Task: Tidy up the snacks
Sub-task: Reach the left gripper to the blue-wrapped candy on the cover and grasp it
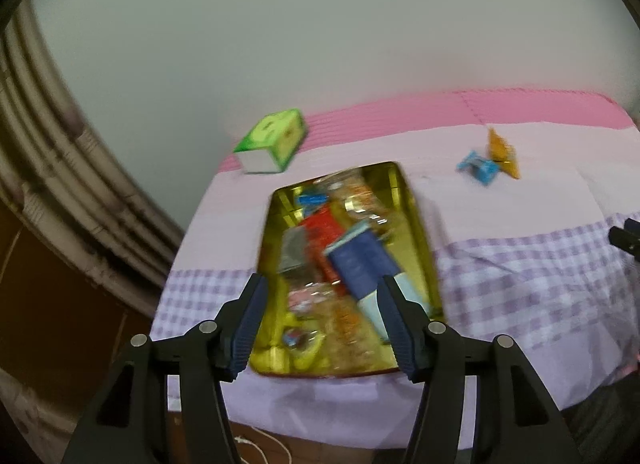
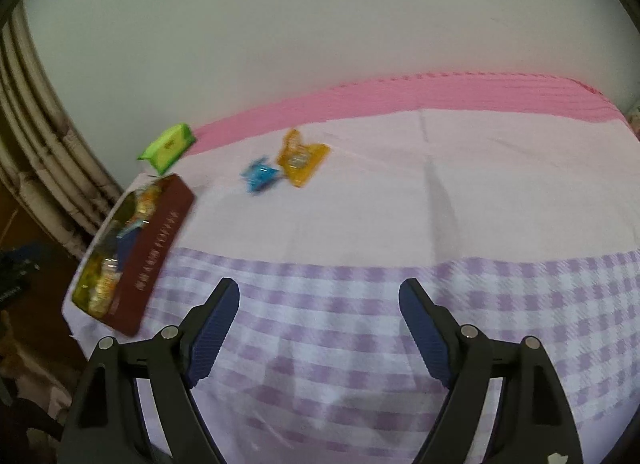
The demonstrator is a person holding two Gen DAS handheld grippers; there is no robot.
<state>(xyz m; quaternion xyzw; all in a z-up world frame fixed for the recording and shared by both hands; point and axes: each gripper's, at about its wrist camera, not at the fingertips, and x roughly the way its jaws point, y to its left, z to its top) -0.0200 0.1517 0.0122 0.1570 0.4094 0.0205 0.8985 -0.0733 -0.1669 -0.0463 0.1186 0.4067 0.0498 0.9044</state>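
Two fisheye views over a table draped in a cloth (image 2: 360, 192), pale pink at the far side, lilac check at the near.

Left tongs (image 1: 320, 312) parted to a moderate gap, nothing between the blue pads, poised above the near end of a gold tin tray (image 1: 420, 224). Tray already crowded with snacks: a dark blue packet (image 1: 360, 260), a red packet (image 1: 320, 232), clear wrapped sweets (details blurred).

Right tongs (image 2: 320, 324) wide apart, holding nothing, over bare checked cloth, well apart from any snack.

Two loose snacks on the plain pink cloth toward the far side, right of the tray: a small blue packet (image 2: 258, 176) and an orange packet (image 2: 302, 158), just beside each other, possibly touching. A green box (image 1: 272, 140) at the far left, near the wall, just beyond the tray.

Likely left to do: both loose packets into the tray.

Risks from here:
- Packets so close together: a wide grab liable to catch both, or nudge one away.
- Thin, flat wrappers on soft cloth: pads liable to pinch fabric and drag the cloth, shifting the tray.
- Tray close to the table's left and near edges: a tug on the cloth could tip it off.
- Tray heaped: another packet could slide over the rim.
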